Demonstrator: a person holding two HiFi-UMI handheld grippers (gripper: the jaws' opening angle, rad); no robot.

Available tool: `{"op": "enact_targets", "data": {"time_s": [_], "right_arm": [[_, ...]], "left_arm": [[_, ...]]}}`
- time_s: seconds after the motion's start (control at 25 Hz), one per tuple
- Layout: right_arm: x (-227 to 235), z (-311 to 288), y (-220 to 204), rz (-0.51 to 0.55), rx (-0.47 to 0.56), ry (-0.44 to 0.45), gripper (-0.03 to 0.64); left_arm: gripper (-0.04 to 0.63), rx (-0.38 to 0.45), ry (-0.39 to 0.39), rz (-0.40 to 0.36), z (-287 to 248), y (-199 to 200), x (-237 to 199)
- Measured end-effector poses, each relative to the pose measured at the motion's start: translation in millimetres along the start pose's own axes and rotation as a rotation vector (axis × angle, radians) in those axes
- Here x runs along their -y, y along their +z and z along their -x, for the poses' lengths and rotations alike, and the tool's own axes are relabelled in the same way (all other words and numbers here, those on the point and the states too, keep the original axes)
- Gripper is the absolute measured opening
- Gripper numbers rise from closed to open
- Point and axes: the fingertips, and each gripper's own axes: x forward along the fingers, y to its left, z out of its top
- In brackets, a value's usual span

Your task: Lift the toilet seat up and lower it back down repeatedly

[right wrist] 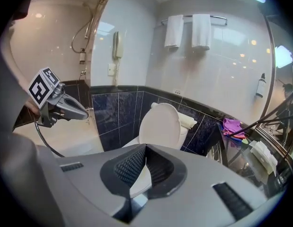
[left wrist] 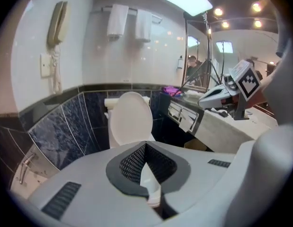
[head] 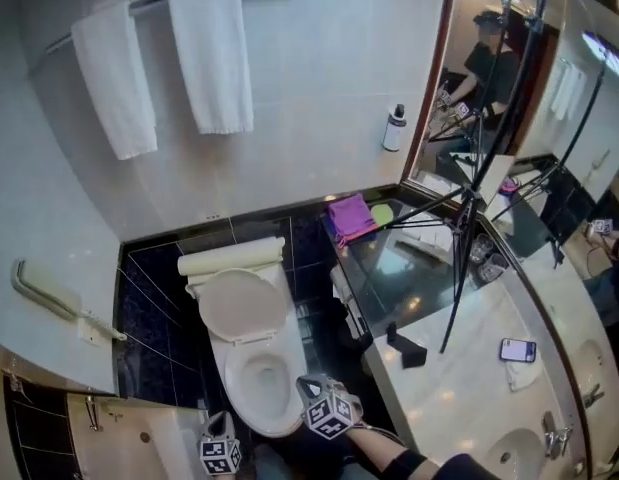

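1. Against the dark-tiled back wall, the toilet seat (head: 244, 303) stands upright and leans on the cistern (head: 234, 260). It shows as a plain white oval above the open bowl (head: 264, 388).
2. The left gripper (left wrist: 145, 148) has its jaws pressed together with nothing held. It is in the air in front of the toilet, apart from the seat.
3. The right gripper (right wrist: 145, 150) also has its jaws together and carries nothing. It is clear of the seat, and the head view shows it over the near right edge of the bowl.
4. Each gripper view shows the other gripper off to its side, marker cube uppermost.
5. Two white towels (head: 209, 53) hang from a rail on the pale wall above the toilet.
6. To the right runs a pale tabletop (head: 459, 378) with a phone (head: 518, 349) lying on it, and a black tripod (head: 464, 258) rises over it.
7. A purple cloth (head: 351, 216) lies at the tabletop's far end, beside the mirror.
8. A wall telephone (left wrist: 57, 22) hangs on the wall left of the toilet.
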Motion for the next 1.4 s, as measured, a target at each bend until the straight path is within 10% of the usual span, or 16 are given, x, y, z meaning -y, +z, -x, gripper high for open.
{"op": "enact_targets", "data": {"time_s": [0.48,1.4], "right_arm": [[26.0,89.7,64.6,-0.119,0.104,-0.030,0.018],[21.9,113.2,59.3,-0.131,0.115,-0.025,0.018]], "left_arm": [[0.000,0.189,0.015,-0.011,92.6,119.2,-0.7],[0.000,0.266,0.054,-0.040,137.1,141.4,8.1]]}}
